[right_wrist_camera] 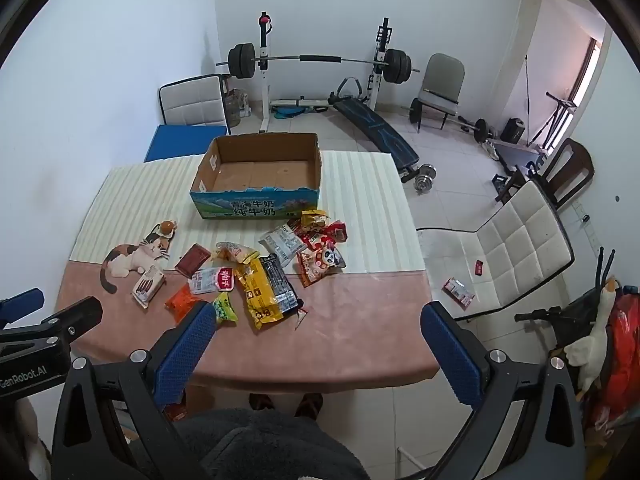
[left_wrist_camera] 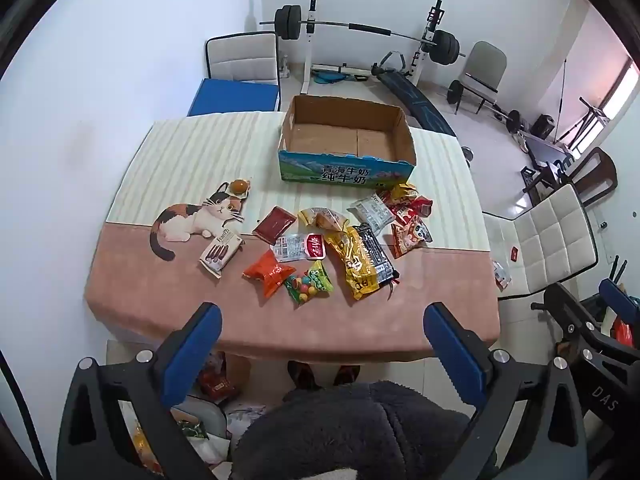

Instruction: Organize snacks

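On the table [left_wrist_camera: 168, 292], per left wrist view, snack packets lie scattered betw. the near pink edge and an empty milk carton box [left_wrist_camera: 347, 142] at the far side. Left gripper [left_wrist_camera: 320, 312] hangs spread wide over the near edge, nothing in it. Nearest items: orange packet [left_wrist_camera: 267, 273], green candy bag [left_wrist_camera: 309, 282], yellow bag [left_wrist_camera: 354, 264] w/ a black packet [left_wrist_camera: 374, 254] beside it; a Franzzi biscuit box [left_wrist_camera: 221, 251] sits apart by the printed cat.

Right wrist view: right gripper [right_wrist_camera: 318, 314] likewise released and holding nothing, above the same edge. Red panda-print bag [right_wrist_camera: 320, 262] and a red/yellow cluster lie just in front of the box [right_wrist_camera: 256, 176]. One packet [right_wrist_camera: 458, 291] looks to be off the table, on the white chair, prob. a stray snack, though small.

Nothing boxed yet, I'd judge. Best approach: take nearest packets first, pinch a flat sealed edge rather than the puffed middle, lift clear of neighbours, drop inside the box walls.
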A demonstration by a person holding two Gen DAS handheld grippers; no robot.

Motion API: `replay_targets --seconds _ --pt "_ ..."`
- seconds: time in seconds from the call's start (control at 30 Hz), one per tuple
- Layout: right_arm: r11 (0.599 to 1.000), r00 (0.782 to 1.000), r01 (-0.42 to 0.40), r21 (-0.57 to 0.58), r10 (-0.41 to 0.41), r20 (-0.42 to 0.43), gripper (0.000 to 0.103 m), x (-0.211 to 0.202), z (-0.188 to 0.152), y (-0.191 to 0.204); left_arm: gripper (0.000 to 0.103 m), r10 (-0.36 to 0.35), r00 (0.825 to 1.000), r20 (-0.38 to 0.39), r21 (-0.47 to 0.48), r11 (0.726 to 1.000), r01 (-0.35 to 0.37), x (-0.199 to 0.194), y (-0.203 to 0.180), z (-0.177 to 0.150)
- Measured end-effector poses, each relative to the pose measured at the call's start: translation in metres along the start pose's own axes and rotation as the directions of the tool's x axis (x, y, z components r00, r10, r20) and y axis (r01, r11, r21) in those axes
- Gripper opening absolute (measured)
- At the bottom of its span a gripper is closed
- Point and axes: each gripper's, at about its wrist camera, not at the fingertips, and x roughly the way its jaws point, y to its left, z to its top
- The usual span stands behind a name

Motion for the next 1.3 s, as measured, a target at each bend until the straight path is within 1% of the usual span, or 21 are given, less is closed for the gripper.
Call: replay_targets --seconds 0.03,0.07,0.3,0.33,0.53,0.6,1.3 --pt "1.000 1.000 0.002 0.000 -0.002 0.002 0.103 0.000 0.000 0.001 0.103 0.000 1.000 0.002 0.001 1.000 0.000 0.000 0.000 0.000" --pt "1.000 1.000 -0.022 0.013 0.022 0.014 0.103 0.000 0.000 0.000 0.103 0.000 1.000 0.002 0.003 1.000 0.000 0.000 0.000 0.000" --pt "1.000 1.000 -0.008 0.004 0.008 -0.003 0.103 0.000 -0.004 0.000 0.103 -0.007 1.000 -0.003 0.005 1.000 0.007 0.002 0.002 -0.005" --pt "1.000 1.000 -0.008 0.005 0.008 -0.004 0.103 0.005 -0.005 -0.002 0.103 0.001 1.000 -0.001 0.010 1.000 -0.001 0.002 -0.001 -0.005" --pt "1.000 1.000 -0.009 0.009 0.009 -0.007 0.103 0.004 -0.008 -0.006 0.103 0.005 1.000 0.009 0.012 1.000 -0.005 0.004 -0.002 -0.005" --pt "1.000 1.000 -0.006 0.005 0.006 -0.009 0.103 0.002 -0.003 0.001 0.103 0.002 1.000 0.012 0.004 1.000 -0.002 0.000 0.000 -0.006" --pt "1.000 1.000 0.001 0.001 -0.001 0.002 0.103 -0.002 0.007 0.008 0.103 -0.002 1.000 0.018 0.004 1.000 0.002 -0.003 0.002 0.001"
